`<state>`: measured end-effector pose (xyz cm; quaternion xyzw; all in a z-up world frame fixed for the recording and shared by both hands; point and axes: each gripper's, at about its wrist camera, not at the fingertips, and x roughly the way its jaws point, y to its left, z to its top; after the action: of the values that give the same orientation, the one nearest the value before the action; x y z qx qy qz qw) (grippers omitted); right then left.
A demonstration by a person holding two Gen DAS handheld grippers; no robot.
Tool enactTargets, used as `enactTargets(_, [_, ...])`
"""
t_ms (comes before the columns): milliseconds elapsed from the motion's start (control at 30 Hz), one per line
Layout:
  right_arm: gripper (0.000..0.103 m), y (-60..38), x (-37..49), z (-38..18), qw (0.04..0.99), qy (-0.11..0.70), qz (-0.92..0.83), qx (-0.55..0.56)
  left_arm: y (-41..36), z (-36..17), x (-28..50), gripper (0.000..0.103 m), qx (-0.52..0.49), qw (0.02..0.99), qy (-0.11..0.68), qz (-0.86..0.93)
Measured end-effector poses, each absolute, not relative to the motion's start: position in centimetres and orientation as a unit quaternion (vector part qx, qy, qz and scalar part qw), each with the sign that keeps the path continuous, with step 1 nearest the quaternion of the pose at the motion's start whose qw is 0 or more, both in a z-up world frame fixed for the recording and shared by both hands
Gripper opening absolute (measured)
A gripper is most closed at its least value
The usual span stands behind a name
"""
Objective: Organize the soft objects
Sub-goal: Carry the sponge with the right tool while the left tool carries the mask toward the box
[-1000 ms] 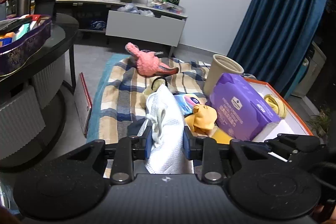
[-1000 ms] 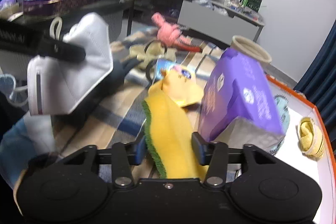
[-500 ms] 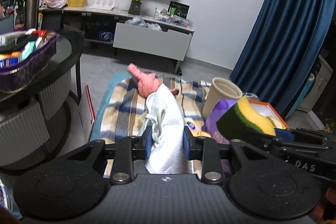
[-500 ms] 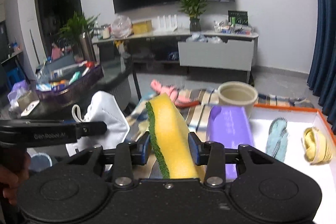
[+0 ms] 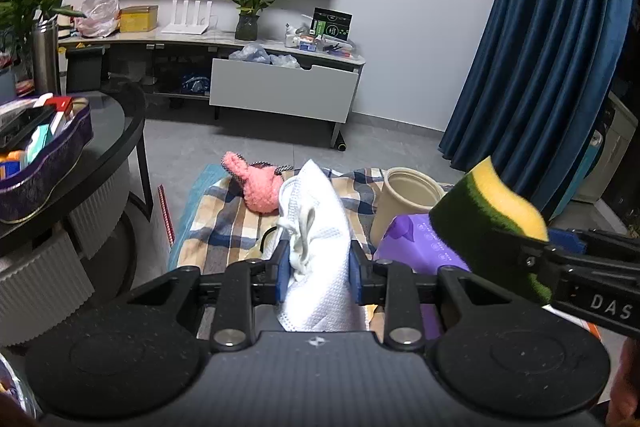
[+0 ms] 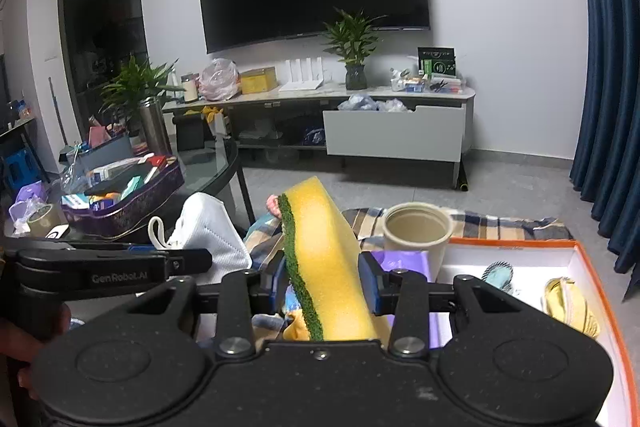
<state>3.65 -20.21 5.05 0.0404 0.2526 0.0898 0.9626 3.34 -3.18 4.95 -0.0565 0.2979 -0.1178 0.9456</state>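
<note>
Above the plaid blanket (image 5: 224,223), "GenRobot.AI" left gripper (image 5: 316,261) jaws clamp a mask (image 5: 320,267); right gripper (image 6: 324,277) jaws clamp a sponge (image 6: 320,259).

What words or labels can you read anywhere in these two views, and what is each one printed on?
"DAS": on the side of the right gripper, cut off at the frame edge.
"GenRobot.AI": on the side of the left gripper.
Purple pack: faint print, too small to read.
Green-and-black box on the TV stand: lettering too blurred to read.
Orange box rim: a small mark, unreadable.

Both tools lifted mask (image 5: 320,247) and sponge (image 6: 320,259) higher.
</note>
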Motion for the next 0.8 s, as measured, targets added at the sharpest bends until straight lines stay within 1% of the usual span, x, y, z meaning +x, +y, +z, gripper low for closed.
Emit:
enactTargets(400, [0.047, -22.9, 2.5, 6.5, 0.969, 0.232, 0.068, 0.047, -5.4, 5.6, 3.6, 0.03, -0.036, 0.946, 0.295, -0.13])
enactTargets(800, [0.047, -25.2, 1.4, 6.9, 0.972, 0.225, 0.047, 0.056, -7.5, 6.0, 3.5, 0.03, -0.028, 0.943, 0.293, -0.152])
